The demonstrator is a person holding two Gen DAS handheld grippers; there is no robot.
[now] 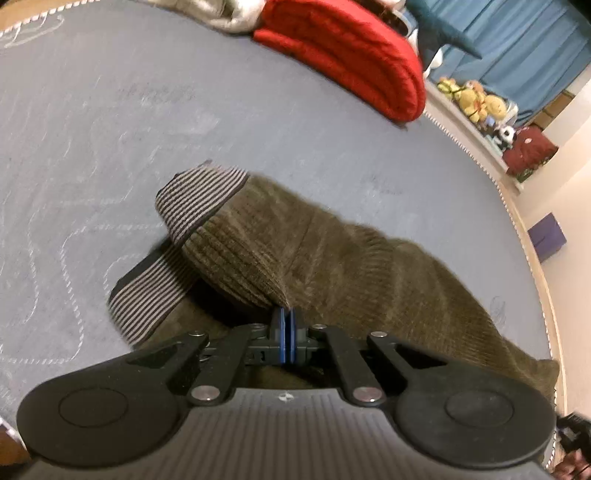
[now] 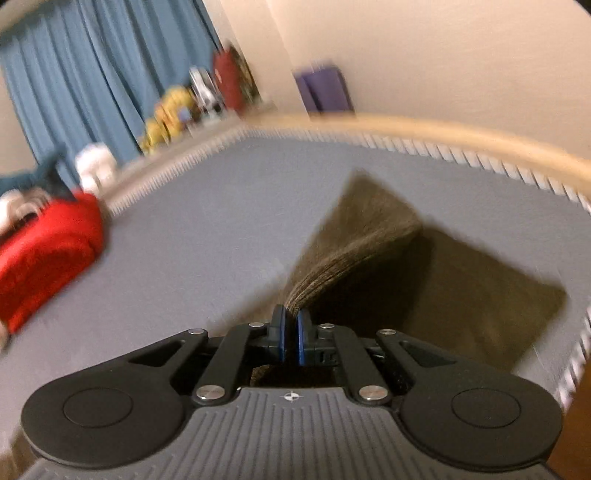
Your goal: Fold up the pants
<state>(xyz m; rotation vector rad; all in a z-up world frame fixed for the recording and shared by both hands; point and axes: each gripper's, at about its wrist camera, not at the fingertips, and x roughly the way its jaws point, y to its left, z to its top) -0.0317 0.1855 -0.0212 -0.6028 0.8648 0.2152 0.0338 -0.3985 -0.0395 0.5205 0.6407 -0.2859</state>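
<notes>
Olive-brown corduroy pants (image 1: 332, 254) with a grey-and-black striped waistband (image 1: 195, 199) lie on the grey mattress (image 1: 110, 110). My left gripper (image 1: 287, 317) is shut on a fold of the corduroy near the waistband, lifting it so the cloth drapes off to the right. In the right wrist view, my right gripper (image 2: 291, 318) is shut on the edge of a pants leg (image 2: 354, 236), which rises in a taut ridge above the layer (image 2: 480, 295) still flat on the mattress. That view is motion-blurred.
A folded red blanket (image 1: 351, 55) lies at the far side of the mattress, with grey bedding (image 1: 221, 14) beside it. Plush toys (image 1: 476, 99) line a ledge before blue curtains (image 1: 517, 40). The mattress's wooden edge (image 2: 443, 133) runs close behind the pants. A purple box (image 1: 546, 236) stands on the floor.
</notes>
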